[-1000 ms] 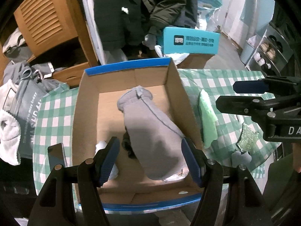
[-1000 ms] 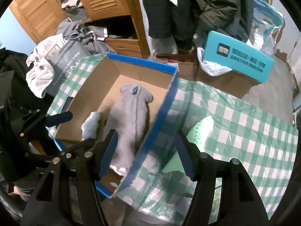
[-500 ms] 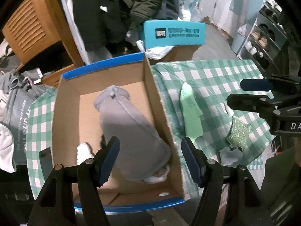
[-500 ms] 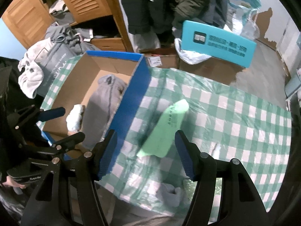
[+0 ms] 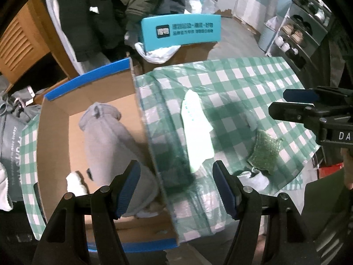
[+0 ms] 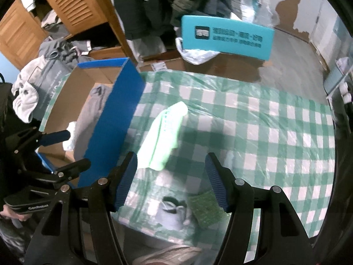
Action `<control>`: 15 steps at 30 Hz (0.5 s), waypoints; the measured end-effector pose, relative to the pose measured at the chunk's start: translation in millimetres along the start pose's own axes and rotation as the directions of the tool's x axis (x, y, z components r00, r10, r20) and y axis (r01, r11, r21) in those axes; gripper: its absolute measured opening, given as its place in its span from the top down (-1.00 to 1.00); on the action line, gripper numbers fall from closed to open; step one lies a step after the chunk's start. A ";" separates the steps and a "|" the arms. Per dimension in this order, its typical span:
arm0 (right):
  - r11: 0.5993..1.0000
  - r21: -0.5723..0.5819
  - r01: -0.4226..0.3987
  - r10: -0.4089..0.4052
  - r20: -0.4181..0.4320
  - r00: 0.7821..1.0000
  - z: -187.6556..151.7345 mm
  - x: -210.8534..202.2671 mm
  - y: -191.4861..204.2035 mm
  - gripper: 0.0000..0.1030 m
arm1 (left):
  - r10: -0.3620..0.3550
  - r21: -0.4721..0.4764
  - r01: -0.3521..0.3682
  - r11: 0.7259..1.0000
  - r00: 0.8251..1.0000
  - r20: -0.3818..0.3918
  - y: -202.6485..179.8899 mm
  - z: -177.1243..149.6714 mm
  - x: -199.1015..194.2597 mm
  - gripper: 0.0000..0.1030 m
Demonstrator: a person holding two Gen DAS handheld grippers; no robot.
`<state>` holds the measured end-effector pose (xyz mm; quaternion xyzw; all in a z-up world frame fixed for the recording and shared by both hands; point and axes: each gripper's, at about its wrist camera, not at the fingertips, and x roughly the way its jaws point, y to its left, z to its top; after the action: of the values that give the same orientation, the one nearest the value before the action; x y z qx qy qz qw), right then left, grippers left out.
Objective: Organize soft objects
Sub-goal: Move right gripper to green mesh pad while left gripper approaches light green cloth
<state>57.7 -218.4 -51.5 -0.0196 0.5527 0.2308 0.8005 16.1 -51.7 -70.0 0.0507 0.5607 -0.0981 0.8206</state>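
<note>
A cardboard box with blue edges sits on the left of the checked table and holds a grey soft garment and a small white piece. A light green cloth lies on the tablecloth just right of the box. A green glittery scrubber and a small grey sock-like item lie near the table's front edge. My left gripper is open and empty over the box's right wall. My right gripper is open and empty above the green cloth's near end.
The green-and-white checked tablecloth covers the table. A teal box stands behind the table on cardboard. Dark coats hang at the back. A wooden cabinet and piled clothes are to the left. Shelves stand at the right.
Both grippers have moved to the right, away from over the box toward the green cloth and the items on the tablecloth. Both stayed open and empty.
</note>
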 end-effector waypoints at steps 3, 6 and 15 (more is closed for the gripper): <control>1.000 0.025 0.009 -0.009 -0.002 1.000 -4.1 -0.4 -13.3 -0.25 | -0.012 0.001 0.012 1.000 1.000 -0.017 -7.7 2.8 5.4 -0.35; 0.999 0.051 0.015 -0.015 -0.005 1.000 -8.4 -0.3 -27.5 -0.25 | -0.025 0.001 0.025 1.000 0.999 -0.028 -14.4 5.5 10.5 -0.35; 0.994 0.102 0.040 -0.036 -0.040 0.999 -27.0 11.4 -57.3 -0.26 | -0.046 0.017 0.047 0.999 0.997 -0.068 -37.6 7.8 30.1 -0.35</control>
<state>59.6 -273.4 -85.0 0.0068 0.5786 0.1864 0.7940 25.6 -93.0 -94.1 0.0488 0.5880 -0.1207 0.7983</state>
